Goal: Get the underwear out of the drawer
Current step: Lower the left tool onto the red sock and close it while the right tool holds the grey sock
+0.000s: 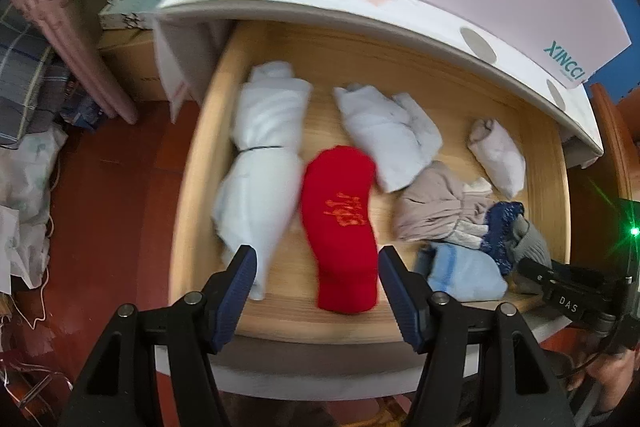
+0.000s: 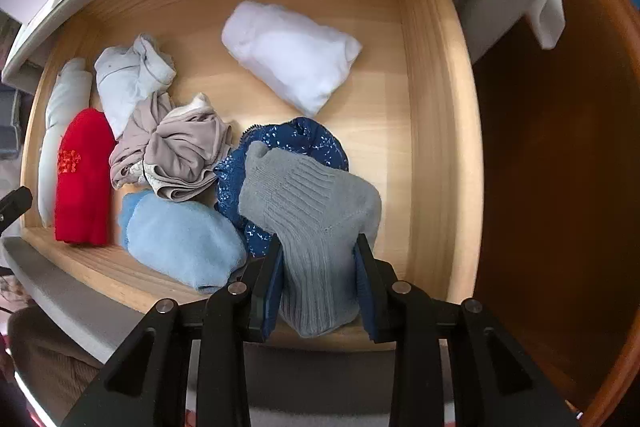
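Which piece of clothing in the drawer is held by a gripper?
The grey ribbed sock, pinched in the right gripper; every other piece lies loose on the drawer floor.

drawer [image 2: 432,131] open from above, bare wood right of white bundle [image 2: 292,55], clothes crowding front left

One wooden drawer [image 2: 432,131], open. Contents counted: eight cloth items. Three pale blue-white bundles: one [image 1: 260,163] along the left edge, one [image 1: 388,135] mid-back, one white roll [image 2: 292,55] toward the back right corner. One red piece [image 1: 340,223]. One beige garment [image 2: 180,147]. One light-blue piece [image 2: 180,239]. One navy patterned piece [image 2: 296,139]. One grey sock [image 2: 312,215].
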`<state>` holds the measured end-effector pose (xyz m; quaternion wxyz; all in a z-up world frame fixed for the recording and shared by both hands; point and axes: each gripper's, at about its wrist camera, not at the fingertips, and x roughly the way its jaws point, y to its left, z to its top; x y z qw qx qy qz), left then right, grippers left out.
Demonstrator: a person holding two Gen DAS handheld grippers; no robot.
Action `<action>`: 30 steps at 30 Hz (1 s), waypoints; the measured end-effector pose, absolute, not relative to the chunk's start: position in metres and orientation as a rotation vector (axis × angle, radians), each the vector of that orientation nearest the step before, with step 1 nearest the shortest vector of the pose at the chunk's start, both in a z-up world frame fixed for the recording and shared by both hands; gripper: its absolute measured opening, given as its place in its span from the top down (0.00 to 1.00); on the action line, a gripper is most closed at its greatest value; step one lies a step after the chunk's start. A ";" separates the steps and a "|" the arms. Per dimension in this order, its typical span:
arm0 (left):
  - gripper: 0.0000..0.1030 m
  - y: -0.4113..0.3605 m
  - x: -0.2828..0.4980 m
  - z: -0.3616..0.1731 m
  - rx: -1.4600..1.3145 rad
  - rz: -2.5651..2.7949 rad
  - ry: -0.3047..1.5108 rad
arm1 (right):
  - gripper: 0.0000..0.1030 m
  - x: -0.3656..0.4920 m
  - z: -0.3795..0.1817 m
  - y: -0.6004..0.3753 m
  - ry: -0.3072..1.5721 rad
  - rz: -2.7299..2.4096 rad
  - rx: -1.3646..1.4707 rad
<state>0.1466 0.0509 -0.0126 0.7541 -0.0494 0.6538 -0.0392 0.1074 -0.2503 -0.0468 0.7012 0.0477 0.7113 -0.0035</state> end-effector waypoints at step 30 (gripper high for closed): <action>0.37 0.013 0.182 -0.083 -0.120 -0.019 1.653 | 0.68 0.108 -0.051 -0.256 1.604 0.013 0.131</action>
